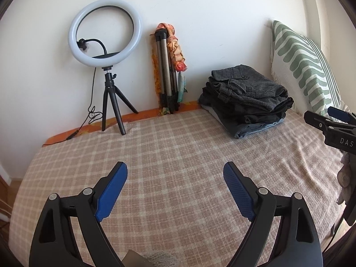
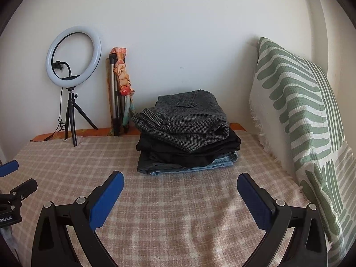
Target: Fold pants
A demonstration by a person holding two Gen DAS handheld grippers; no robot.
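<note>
pants: folded stack (image 2: 187,133) at the bed's (image 2: 178,211) far side by the wall | right gripper (image 2: 180,189) spread, empty, stack straight ahead, nearer | left gripper (image 1: 175,178) spread, empty, stack ahead-right | stack's long axis: across the right view

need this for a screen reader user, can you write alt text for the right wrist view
A stack of folded pants, grey houndstooth pair on top, sits on a checked blanket ahead of the open right gripper, whose blue fingers hold nothing. A green-striped pillow leans at right; a ring light and folded tripod stand by the white wall.
</note>
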